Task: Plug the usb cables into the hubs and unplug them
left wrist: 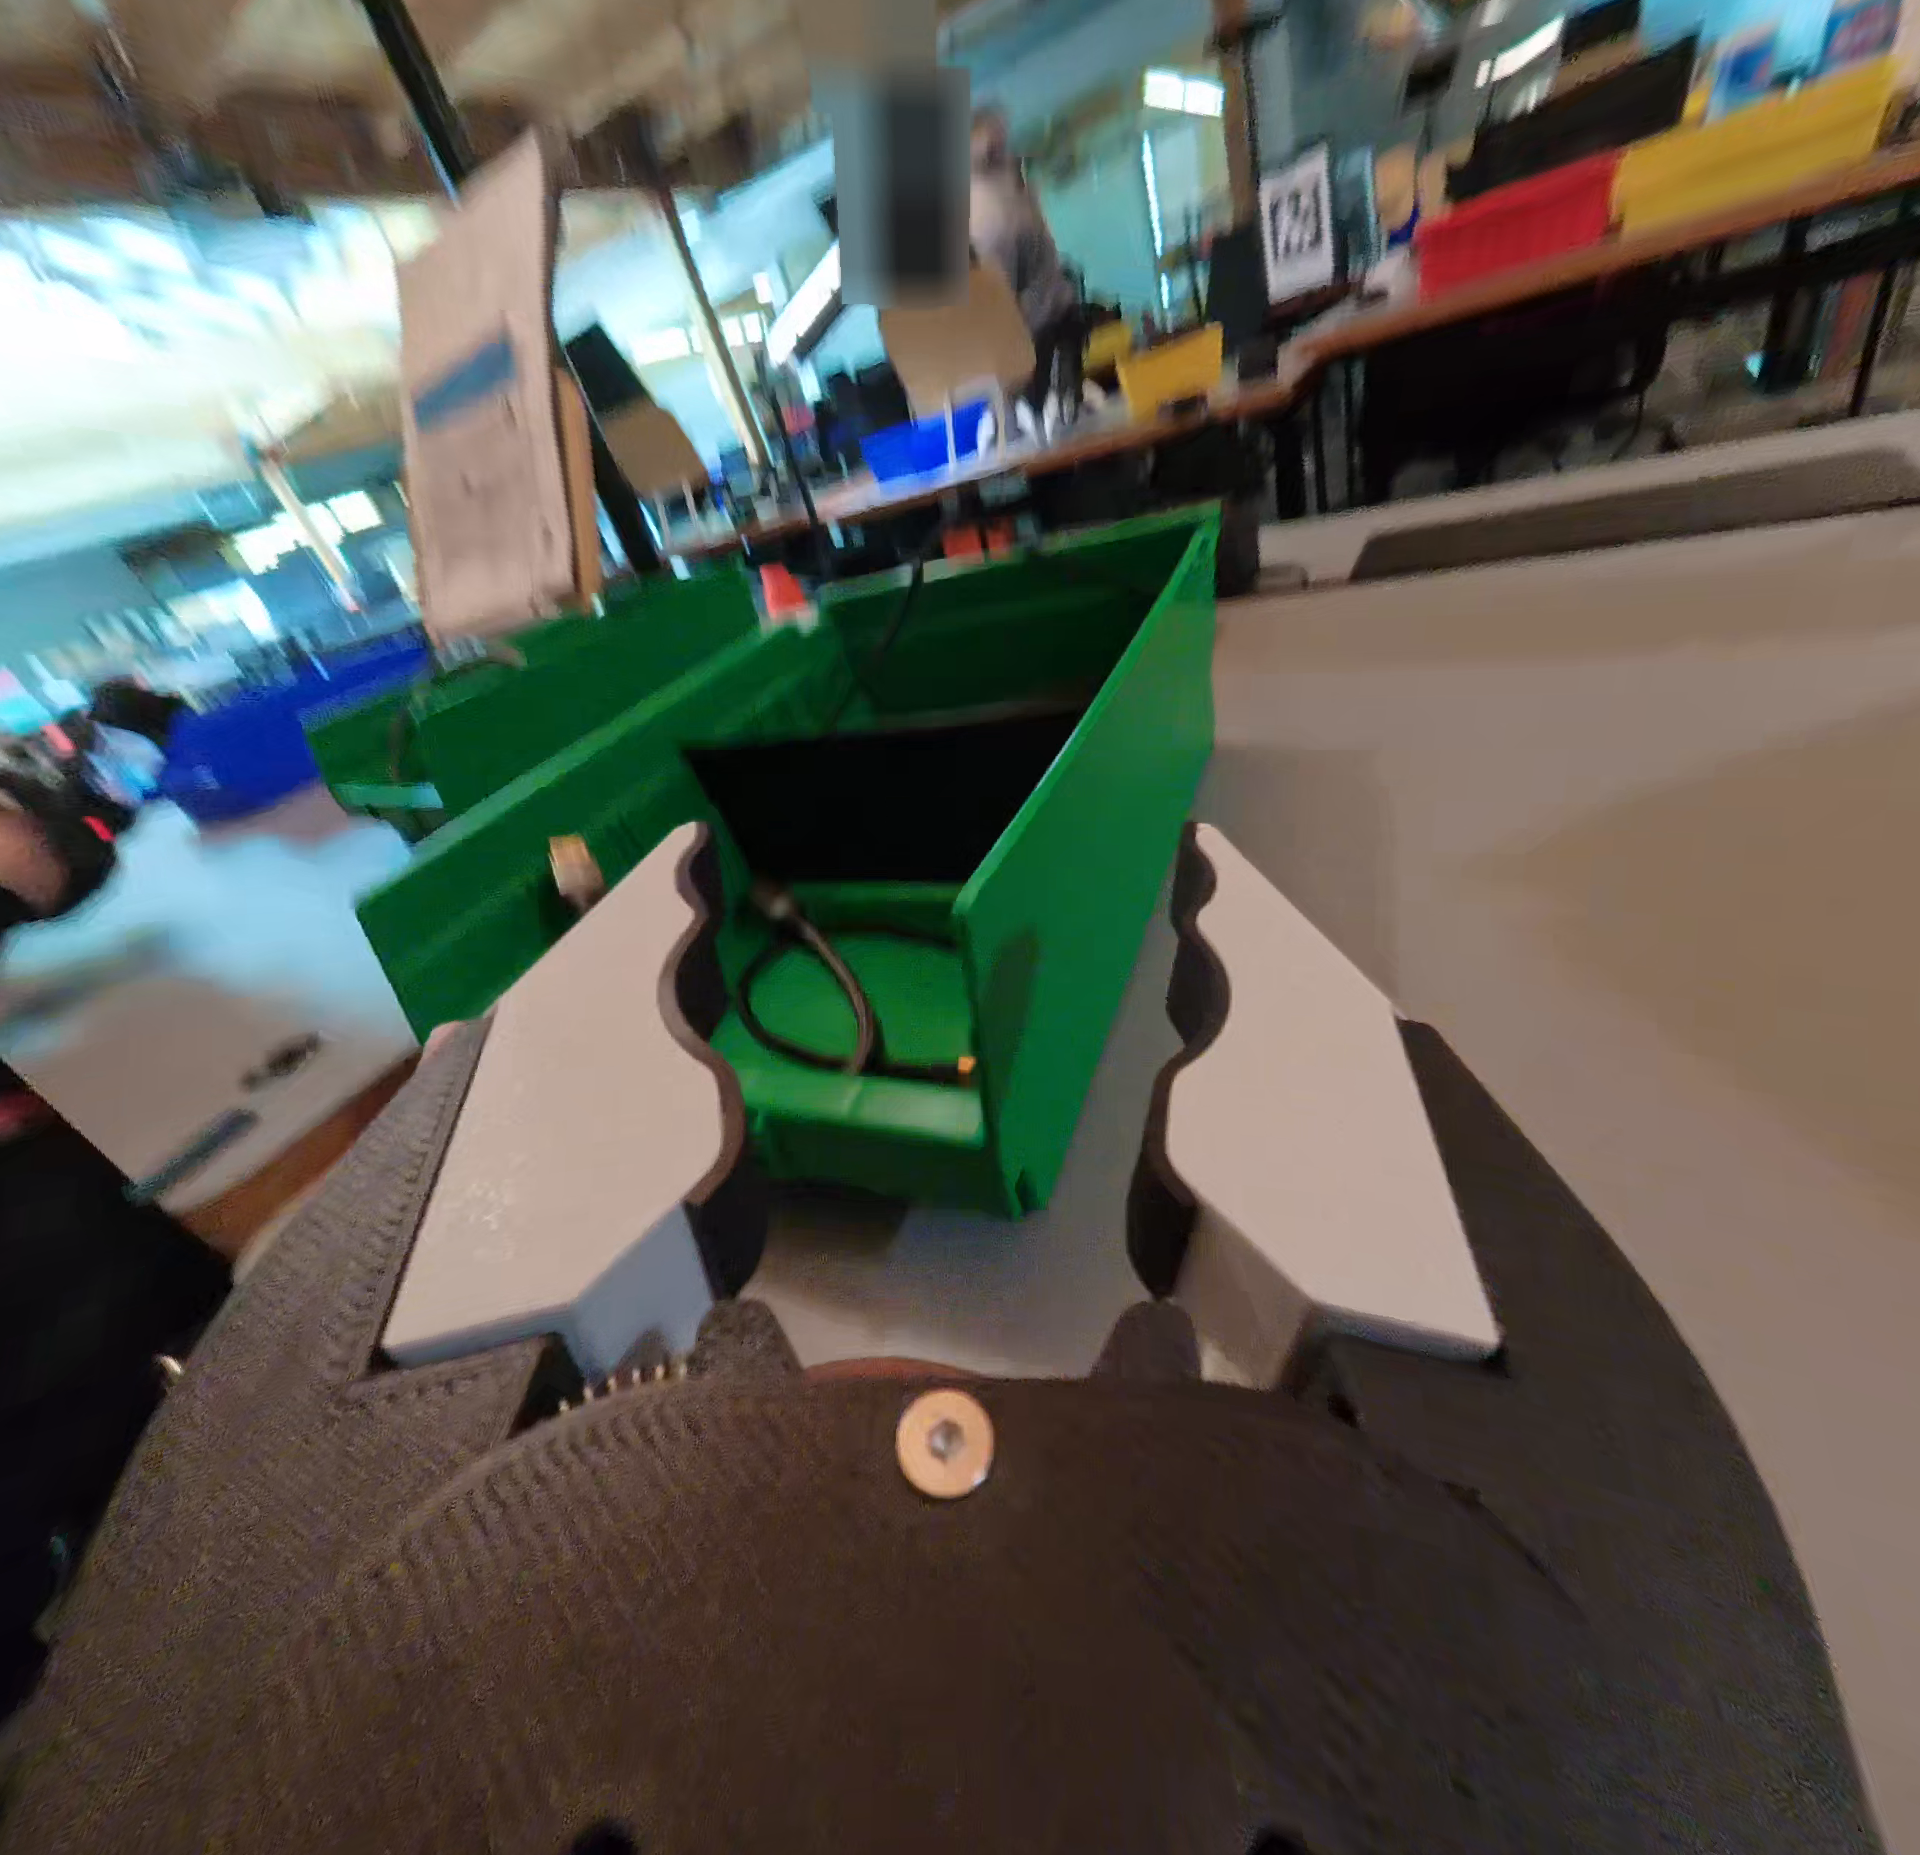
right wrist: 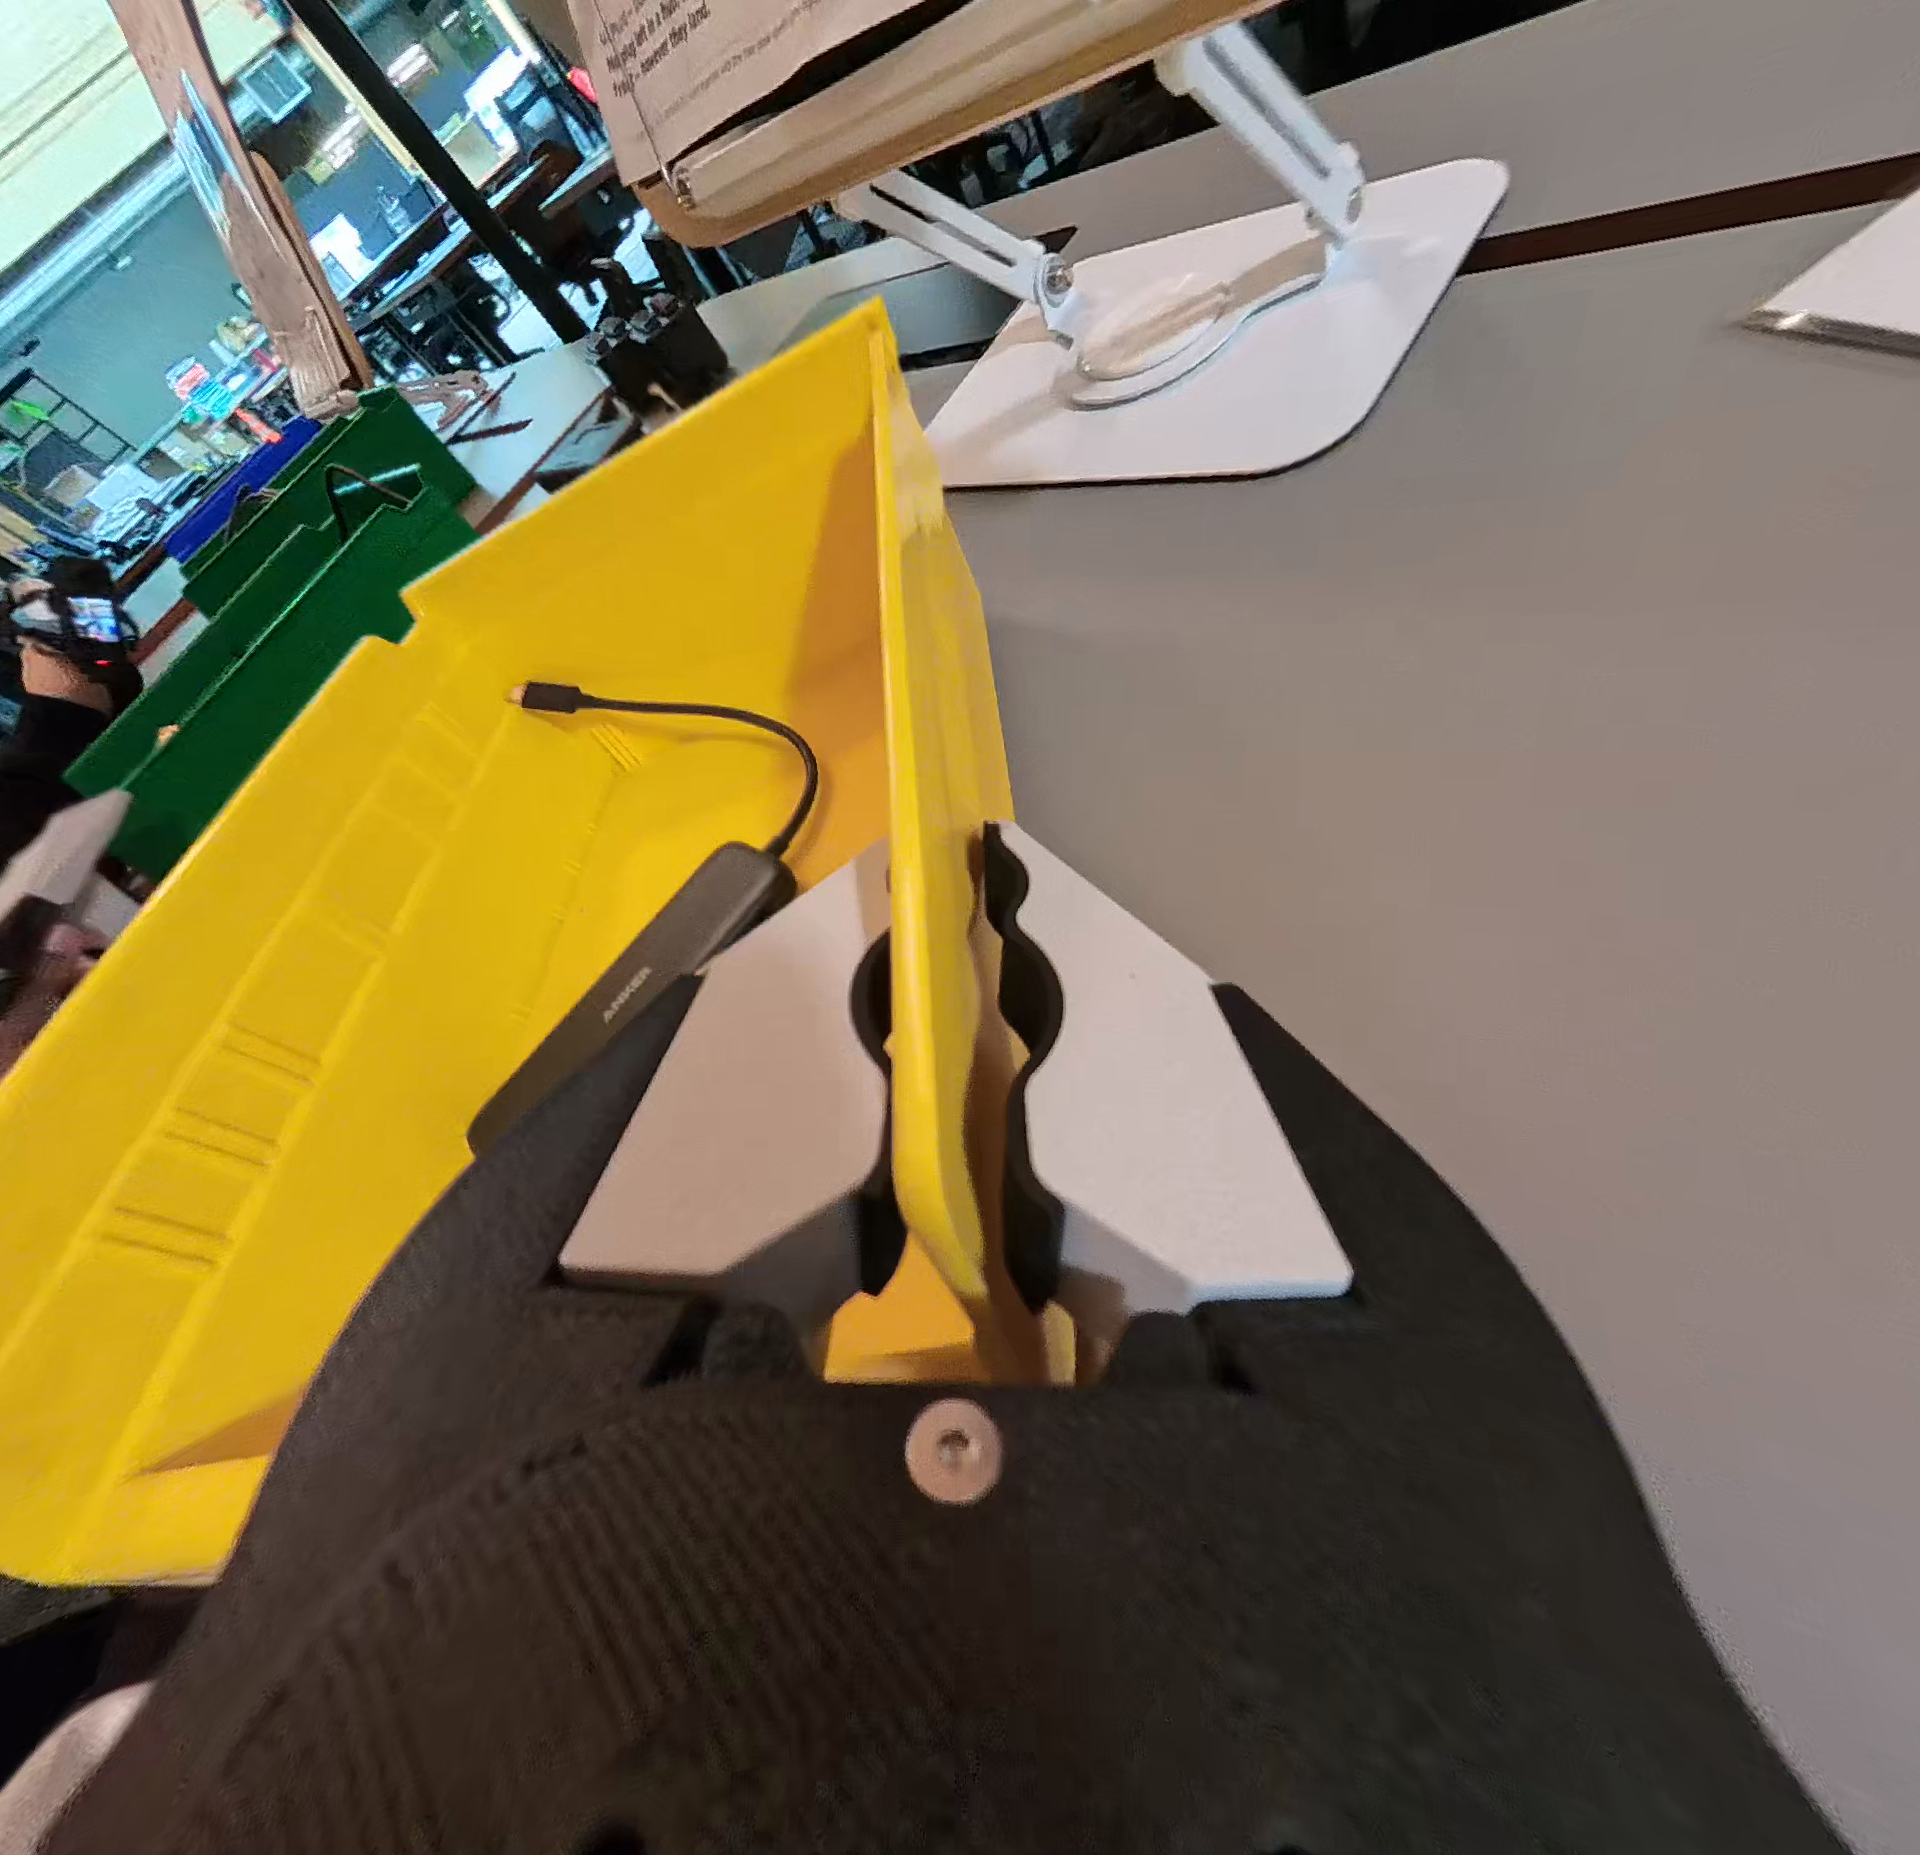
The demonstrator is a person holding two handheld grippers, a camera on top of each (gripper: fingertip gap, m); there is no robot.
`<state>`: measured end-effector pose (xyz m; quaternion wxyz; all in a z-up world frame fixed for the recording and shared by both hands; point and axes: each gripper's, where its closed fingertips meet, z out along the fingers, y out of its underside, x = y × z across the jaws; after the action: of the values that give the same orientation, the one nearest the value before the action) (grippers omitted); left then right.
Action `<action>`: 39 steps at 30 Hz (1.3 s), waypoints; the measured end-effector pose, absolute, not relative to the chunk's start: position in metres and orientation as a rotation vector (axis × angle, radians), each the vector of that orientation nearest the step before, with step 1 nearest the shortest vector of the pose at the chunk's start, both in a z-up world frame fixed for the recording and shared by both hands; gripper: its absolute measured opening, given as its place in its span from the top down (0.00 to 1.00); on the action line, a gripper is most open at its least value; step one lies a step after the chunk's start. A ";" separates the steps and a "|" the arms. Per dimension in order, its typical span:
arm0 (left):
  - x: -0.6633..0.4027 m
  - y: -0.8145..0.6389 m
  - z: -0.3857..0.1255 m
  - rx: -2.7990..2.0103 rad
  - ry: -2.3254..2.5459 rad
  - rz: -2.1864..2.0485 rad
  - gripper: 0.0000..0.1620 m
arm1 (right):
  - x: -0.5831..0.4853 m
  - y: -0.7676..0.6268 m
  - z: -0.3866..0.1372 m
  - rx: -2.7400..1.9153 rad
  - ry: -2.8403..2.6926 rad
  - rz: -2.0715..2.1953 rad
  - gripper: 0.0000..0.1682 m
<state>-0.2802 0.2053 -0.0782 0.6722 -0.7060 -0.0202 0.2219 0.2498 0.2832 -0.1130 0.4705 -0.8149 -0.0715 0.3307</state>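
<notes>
USB hub, a dark slim bar, lies on the floor of the yellow bin, close to the bin's right wall. Its short black cable curves away from the hub, and the small plug at its end rests on the bin floor nearer the far wall. In the left wrist view a green bin stands ahead; a black USB cable lies coiled on its floor at the near end, and a dark flat thing, too dim to tell, fills the part behind. More green bins stand beyond it to the left.

The right gripper is closed narrow on the right wall of the yellow bin: one finger is inside the bin, the other outside, and the wall's edge runs between the wavy black pads. The left gripper stands wide apart with nothing between the fingers, and it looks down into the near end of the green bin.

The bins stand on a grey table. Near its far edge is a white stand which carries a board with a printed sheet. Behind are long workbenches with red, yellow and blue bins; the room there is blurred
</notes>
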 end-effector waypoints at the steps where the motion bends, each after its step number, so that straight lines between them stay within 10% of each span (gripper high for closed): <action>1: -0.287 0.207 -0.087 -1.642 -0.066 0.447 0.43 | 0.244 0.286 -0.113 -1.993 -0.189 0.806 0.94; 12: -0.301 0.230 -0.097 -1.721 -0.044 0.427 0.54 | 0.217 0.273 -0.105 -1.948 -0.229 0.649 0.95; 17: -0.276 0.254 -0.109 -1.792 0.111 0.322 0.93 | 0.230 0.256 -0.108 -1.943 -0.212 0.639 0.95; 20: -0.275 0.260 -0.106 -1.852 0.063 0.132 0.99 | 0.240 0.245 -0.107 -1.941 -0.194 0.614 0.95; 39: -0.356 0.257 0.012 -1.734 -0.003 0.197 1.00 | -0.034 0.278 -0.106 -1.863 -0.071 0.789 0.86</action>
<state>-0.3560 0.2566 0.0117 0.6429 -0.7611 -0.0012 0.0866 -0.0341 0.2781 -0.1063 0.5300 -0.7804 -0.0297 0.3305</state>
